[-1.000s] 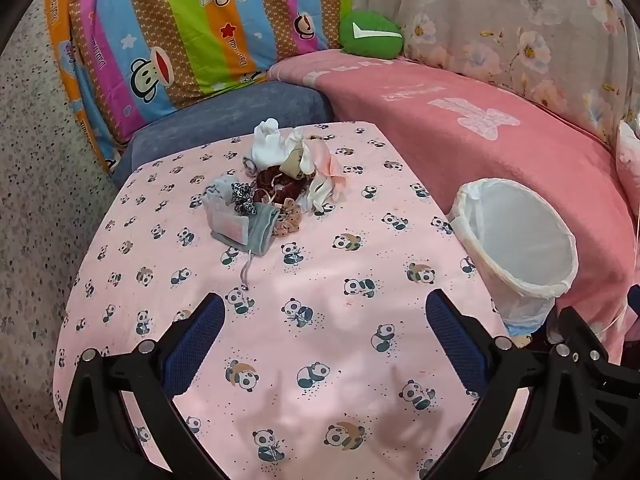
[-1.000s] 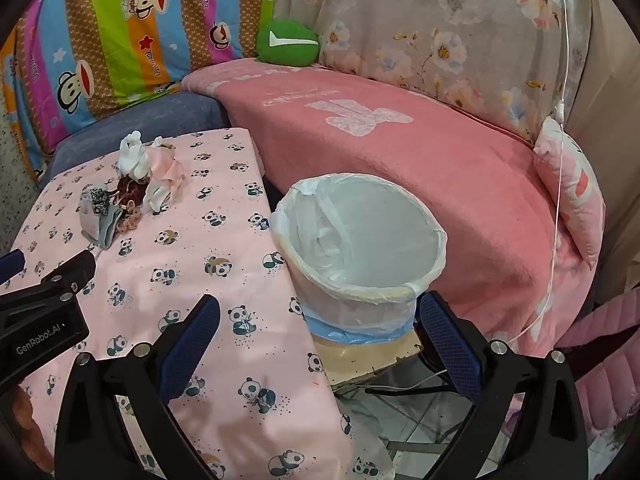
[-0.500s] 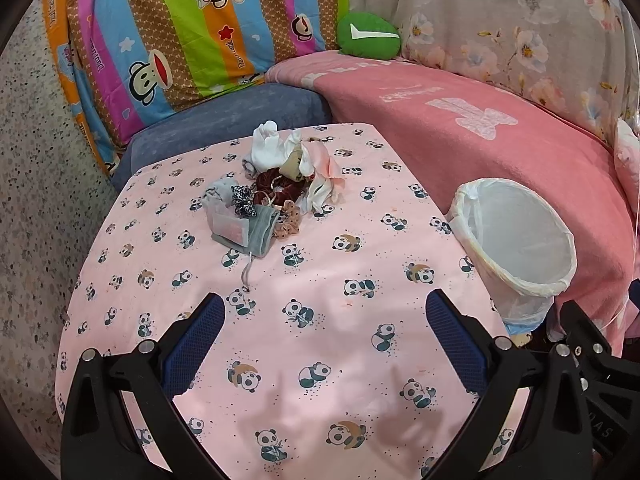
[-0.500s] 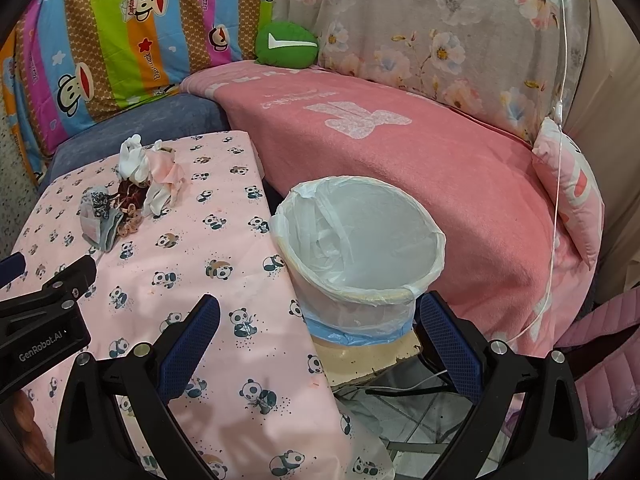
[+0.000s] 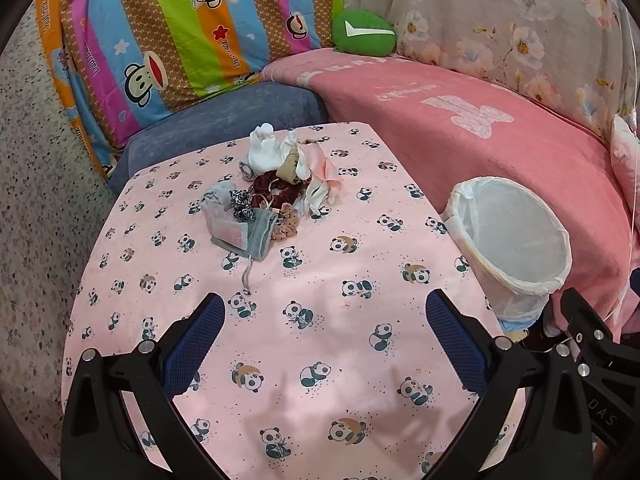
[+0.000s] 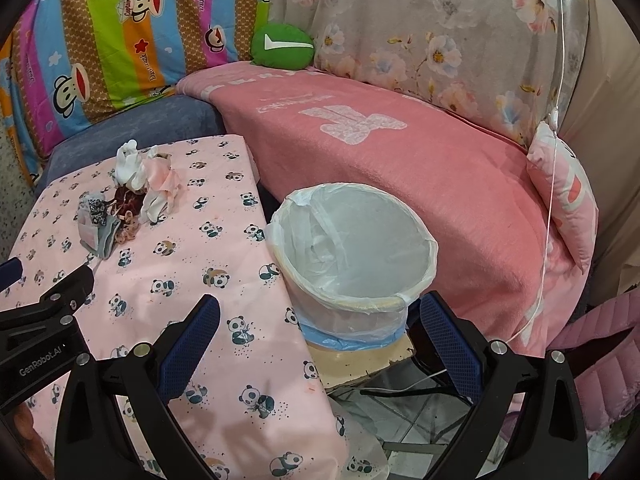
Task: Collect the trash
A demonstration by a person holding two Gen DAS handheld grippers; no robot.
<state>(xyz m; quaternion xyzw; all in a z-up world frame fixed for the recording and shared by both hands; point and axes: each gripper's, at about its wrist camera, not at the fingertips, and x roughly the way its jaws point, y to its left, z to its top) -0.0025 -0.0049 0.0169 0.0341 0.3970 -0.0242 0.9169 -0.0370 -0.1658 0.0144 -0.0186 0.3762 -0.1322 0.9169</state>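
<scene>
A pile of small items [image 5: 272, 192] lies near the far end of the table: white socks, a dark red scrunchie, a grey pouch, pink cloth. The same pile [image 6: 128, 196] shows at the left of the right wrist view. A white-lined bin [image 5: 512, 240] stands just off the table's right edge, its inside looking empty [image 6: 352, 248]. My left gripper [image 5: 324, 316] hovers open over the table's near half, well short of the pile. Open too, my right gripper [image 6: 316, 316] hangs in front of the bin, straddling the table's edge. Neither holds anything.
The table wears a pink panda-print cloth [image 5: 320, 340]. A sofa with a pink blanket [image 6: 400, 152] runs behind and to the right, with a green cushion [image 5: 364, 32] and a striped cartoon cover [image 5: 180, 32]. The bin rests on a low stand [image 6: 360, 360] above tiled floor.
Both views have drifted back slightly, so pile and bin sit a little farther off. Nothing on the table has moved and both grippers stay open.
</scene>
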